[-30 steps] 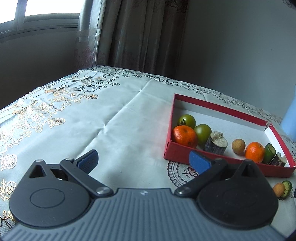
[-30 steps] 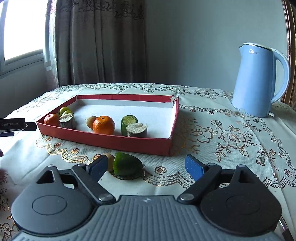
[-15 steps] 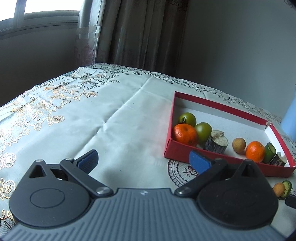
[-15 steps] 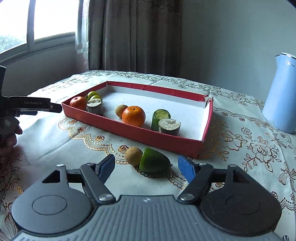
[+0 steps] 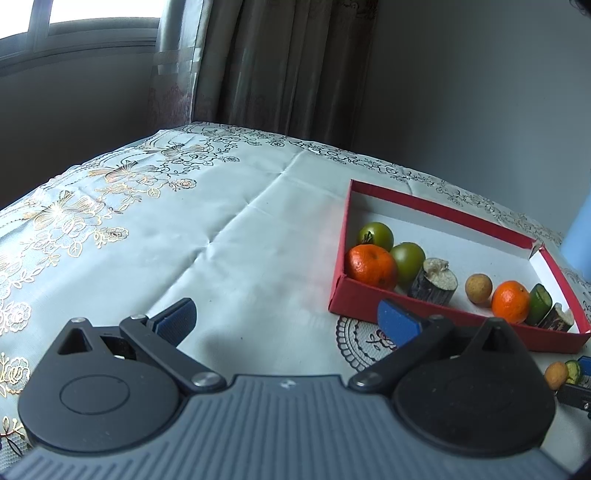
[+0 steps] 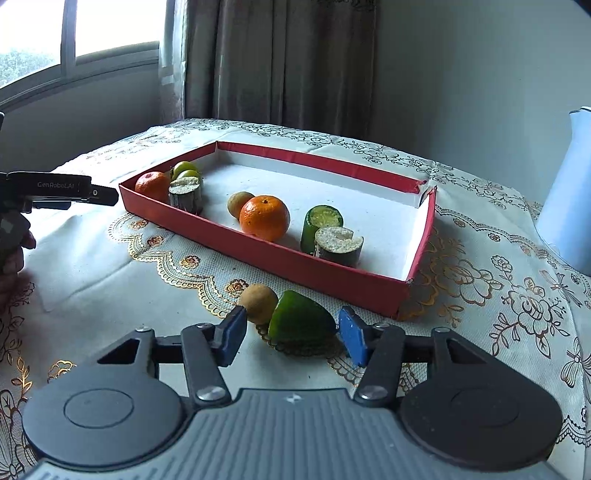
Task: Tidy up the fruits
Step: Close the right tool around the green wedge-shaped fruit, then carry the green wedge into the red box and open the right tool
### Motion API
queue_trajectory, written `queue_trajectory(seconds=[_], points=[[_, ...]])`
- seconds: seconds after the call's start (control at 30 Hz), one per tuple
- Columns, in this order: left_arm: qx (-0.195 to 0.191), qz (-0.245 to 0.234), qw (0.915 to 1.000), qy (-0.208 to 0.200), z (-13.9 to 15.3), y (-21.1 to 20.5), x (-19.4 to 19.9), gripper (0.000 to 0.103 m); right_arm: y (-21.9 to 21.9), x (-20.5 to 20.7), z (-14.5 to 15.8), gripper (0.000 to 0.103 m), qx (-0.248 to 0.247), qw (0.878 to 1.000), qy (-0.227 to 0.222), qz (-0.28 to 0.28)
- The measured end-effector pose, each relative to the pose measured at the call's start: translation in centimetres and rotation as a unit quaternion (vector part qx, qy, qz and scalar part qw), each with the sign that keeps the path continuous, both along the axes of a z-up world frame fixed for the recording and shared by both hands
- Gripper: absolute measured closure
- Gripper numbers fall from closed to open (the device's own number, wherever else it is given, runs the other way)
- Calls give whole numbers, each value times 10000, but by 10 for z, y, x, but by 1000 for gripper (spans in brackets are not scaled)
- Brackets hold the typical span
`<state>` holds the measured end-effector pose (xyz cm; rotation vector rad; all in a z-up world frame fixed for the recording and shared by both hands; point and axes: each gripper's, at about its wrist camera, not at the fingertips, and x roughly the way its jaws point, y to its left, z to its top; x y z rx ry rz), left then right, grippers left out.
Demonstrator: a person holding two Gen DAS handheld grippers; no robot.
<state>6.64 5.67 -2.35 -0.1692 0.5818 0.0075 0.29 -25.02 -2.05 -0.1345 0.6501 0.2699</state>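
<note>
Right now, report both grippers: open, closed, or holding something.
Left gripper: open, nothing between its jaws.
Right gripper: jaws have just been closing around the green cut fruit piece on the tablecloth, pads not yet pressing it; open.

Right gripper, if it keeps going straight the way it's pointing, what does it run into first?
Most likely the green fruit wedge lying between its closing jaws, with the small brown fruit beside it. The red tray comes next. The right gripper looks not yet clamped, though depth is unclear.

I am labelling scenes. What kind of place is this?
Probably a room in a home: a table with an embroidered cloth, curtains by a window, and a blue kettle.
</note>
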Motion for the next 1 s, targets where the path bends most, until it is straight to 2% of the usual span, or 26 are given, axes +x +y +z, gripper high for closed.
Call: queue_trajectory(seconds=[0.2,0.63,1.0], points=[[-39,2,10000,59,-1,1,2,0,-6,8,-4,62,53,9999,153,-11],[-57,24,9999,100,-2,1,4,0,-11,-3,3,63,197,9995,-147,-211],[70,45,10000,1,0,-1,0,0,-13,-24,15,63,341,9959,-667,-513]])
